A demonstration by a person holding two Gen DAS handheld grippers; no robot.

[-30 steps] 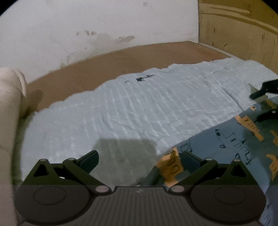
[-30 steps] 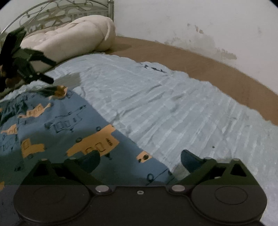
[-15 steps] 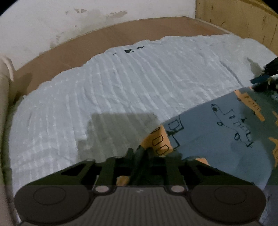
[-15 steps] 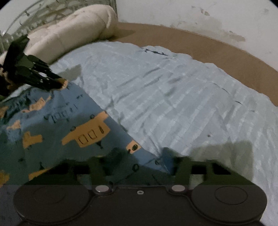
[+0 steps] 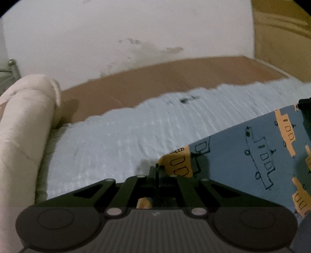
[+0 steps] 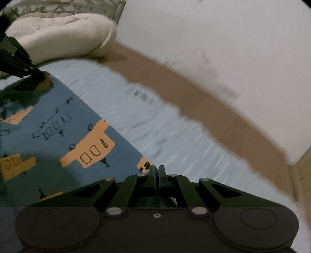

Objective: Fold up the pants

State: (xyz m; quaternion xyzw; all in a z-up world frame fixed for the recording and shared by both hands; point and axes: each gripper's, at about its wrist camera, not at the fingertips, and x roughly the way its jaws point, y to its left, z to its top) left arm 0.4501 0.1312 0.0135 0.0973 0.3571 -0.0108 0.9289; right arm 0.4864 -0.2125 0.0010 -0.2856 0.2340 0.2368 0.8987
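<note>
The pants are blue with orange vehicle prints and dark line drawings. They stretch between my two grippers above a pale blue bed cover. My left gripper is shut on one corner of the pants edge. My right gripper is shut on the other corner of that edge, with the pants spreading to its left. The left gripper also shows in the right wrist view, pinching the far corner. The edge between the grippers is pulled taut and lifted.
A cream pillow lies at the head of the bed, also in the right wrist view. A brown mattress strip runs along the white wall. A wooden board stands at the right. A metal bedhead stands behind the pillow.
Both grippers were open a second ago, then closed on the pants edge. Now both have lifted, and the edge is raised and taut above the cover.
</note>
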